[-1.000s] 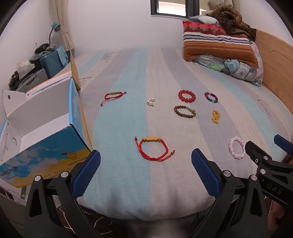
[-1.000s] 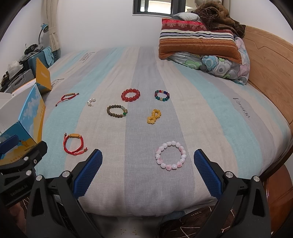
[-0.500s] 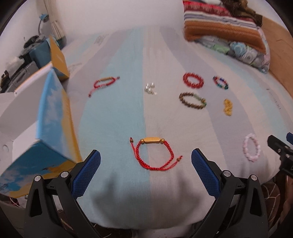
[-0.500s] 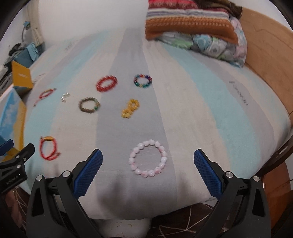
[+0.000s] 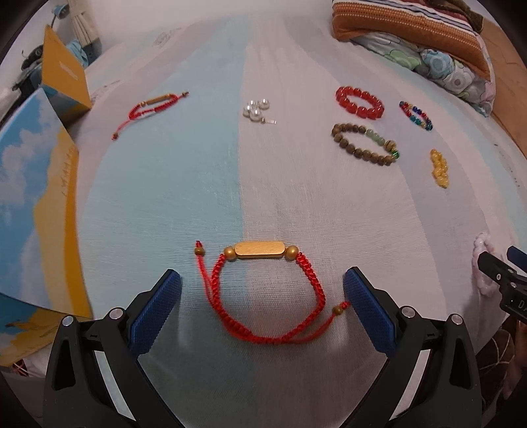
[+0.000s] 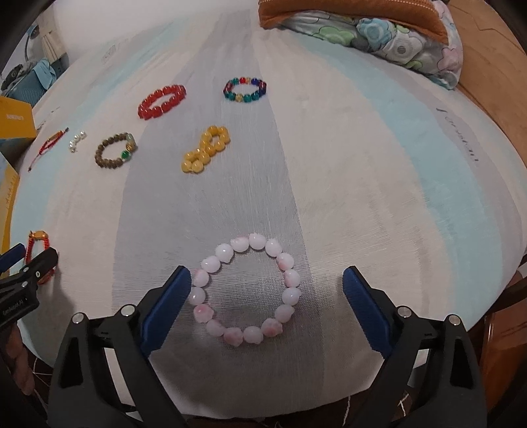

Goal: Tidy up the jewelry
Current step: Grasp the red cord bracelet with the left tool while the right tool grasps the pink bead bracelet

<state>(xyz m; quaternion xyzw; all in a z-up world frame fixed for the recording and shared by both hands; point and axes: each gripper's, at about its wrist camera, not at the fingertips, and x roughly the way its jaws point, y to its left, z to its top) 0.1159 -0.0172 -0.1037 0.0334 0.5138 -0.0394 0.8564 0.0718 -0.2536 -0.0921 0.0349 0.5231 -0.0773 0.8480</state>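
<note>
A red cord bracelet with a gold bar (image 5: 260,249) lies on the striped bed sheet between the fingers of my left gripper (image 5: 262,280), which is open around it without touching. A pink bead bracelet (image 6: 291,278) lies between the blue pads of my right gripper (image 6: 266,273); those jaws are closing, still wide, with the left pad close beside the beads and not pressing. Further up the bed lie a red bead bracelet (image 5: 359,102), a brown bead bracelet (image 5: 362,145), a multicolour one (image 5: 415,115), a yellow one (image 5: 439,168), pearls (image 5: 255,108) and a second red cord bracelet (image 5: 151,105).
An open blue and yellow cardboard box (image 5: 33,197) stands at the bed's left edge. Pillows (image 5: 411,26) are piled at the far right by the wooden bed frame (image 6: 487,49). The near edge of the mattress runs just under both grippers.
Both grippers have come down and forward over the bed, tilting more steeply. The red cord bracelet and the pink bracelet now sit between their fingers. The right jaws have narrowed slightly.
</note>
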